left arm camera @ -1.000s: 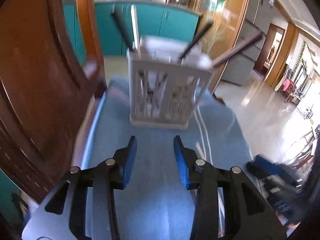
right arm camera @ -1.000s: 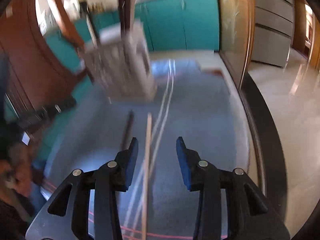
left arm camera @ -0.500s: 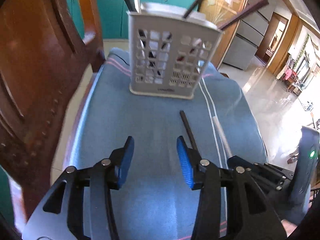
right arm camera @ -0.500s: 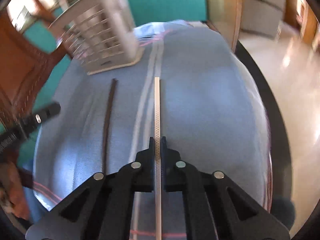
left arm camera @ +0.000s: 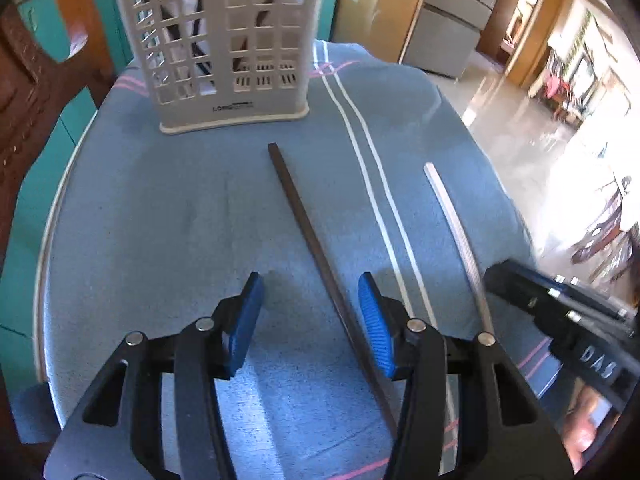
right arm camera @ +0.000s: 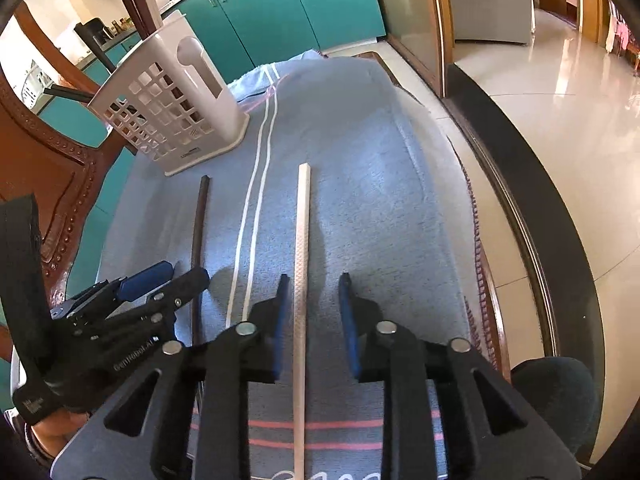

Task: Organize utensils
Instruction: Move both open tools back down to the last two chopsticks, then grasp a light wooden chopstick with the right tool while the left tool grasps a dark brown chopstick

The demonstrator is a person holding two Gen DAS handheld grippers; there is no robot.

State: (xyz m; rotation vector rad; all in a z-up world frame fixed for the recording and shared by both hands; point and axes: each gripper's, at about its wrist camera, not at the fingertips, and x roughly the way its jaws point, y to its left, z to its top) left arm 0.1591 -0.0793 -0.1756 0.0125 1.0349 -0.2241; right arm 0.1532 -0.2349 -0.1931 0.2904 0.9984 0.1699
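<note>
A white slotted utensil basket [left arm camera: 224, 40] [right arm camera: 168, 120] stands at the far end of the blue cloth with several dark sticks in it. A dark chopstick [left arm camera: 304, 220] [right arm camera: 199, 232] lies flat on the cloth. It runs between the jaws of my left gripper [left arm camera: 309, 280] [right arm camera: 184, 272], close to the right pad; the jaws are opening and do not press on it. To its right lies a white chopstick [left arm camera: 452, 212] [right arm camera: 302, 220]. My right gripper [right arm camera: 314, 278] [left arm camera: 496, 280] straddles it, its jaws opening with a gap on both sides.
The blue cloth [left arm camera: 160, 220] covers a rounded table top. A carved wooden chair [left arm camera: 24, 100] stands close on the left. The table's right edge [right arm camera: 516, 216] drops to a shiny tiled floor. Teal cabinets stand behind the basket.
My left gripper came down over the dark chopstick and spread its jaws wider. My right gripper shut on the white chopstick half a second ago, then parted its jaws around it.
</note>
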